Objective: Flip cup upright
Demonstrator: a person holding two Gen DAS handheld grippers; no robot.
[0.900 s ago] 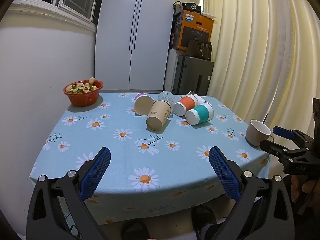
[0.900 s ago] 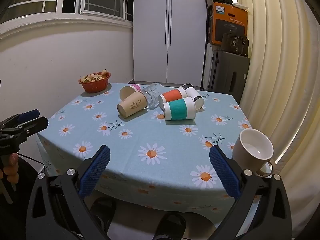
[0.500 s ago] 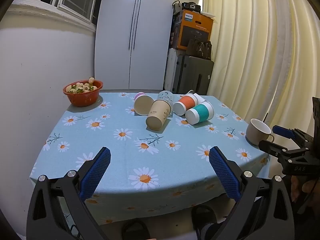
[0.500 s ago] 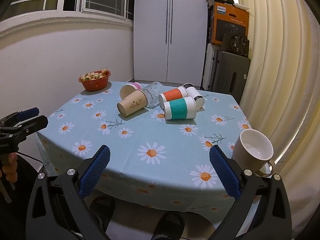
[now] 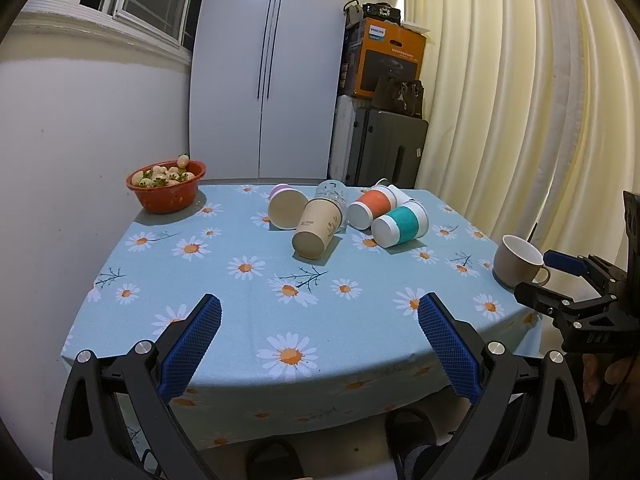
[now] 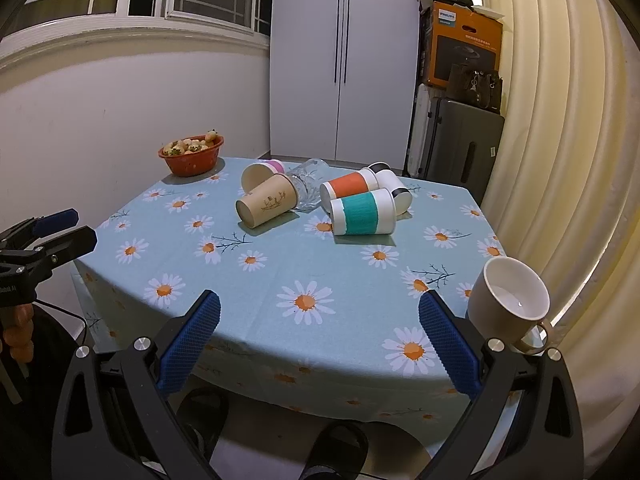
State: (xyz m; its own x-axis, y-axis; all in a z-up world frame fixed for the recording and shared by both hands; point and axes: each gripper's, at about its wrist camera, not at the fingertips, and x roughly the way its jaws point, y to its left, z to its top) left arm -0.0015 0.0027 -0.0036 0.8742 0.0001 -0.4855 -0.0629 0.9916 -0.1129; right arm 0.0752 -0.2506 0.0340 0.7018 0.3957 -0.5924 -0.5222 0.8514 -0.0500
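Note:
Several cups lie on their sides mid-table: a tan paper cup [image 5: 318,229] [image 6: 267,205], a pink-banded cup [image 5: 285,207] [image 6: 261,172], a clear glass [image 5: 332,193] [image 6: 306,184], an orange-banded cup [image 5: 372,207] [image 6: 349,185], a teal-banded cup [image 5: 401,221] [image 6: 362,213] and a black-banded cup [image 6: 394,188]. A beige mug [image 5: 518,261] [image 6: 509,305] stands upright at the right edge. My left gripper [image 5: 320,344] is open and empty at the near edge. My right gripper [image 6: 319,344] is open and empty, just left of the mug.
The table has a blue daisy tablecloth [image 5: 248,296] [image 6: 280,272]. A red bowl of strawberries [image 5: 166,185] [image 6: 191,156] sits at the far left corner. A white wall is left, curtains right, a suitcase [image 6: 460,148] and cabinet behind.
The left gripper has edged a little closer to the table. The cups have not moved.

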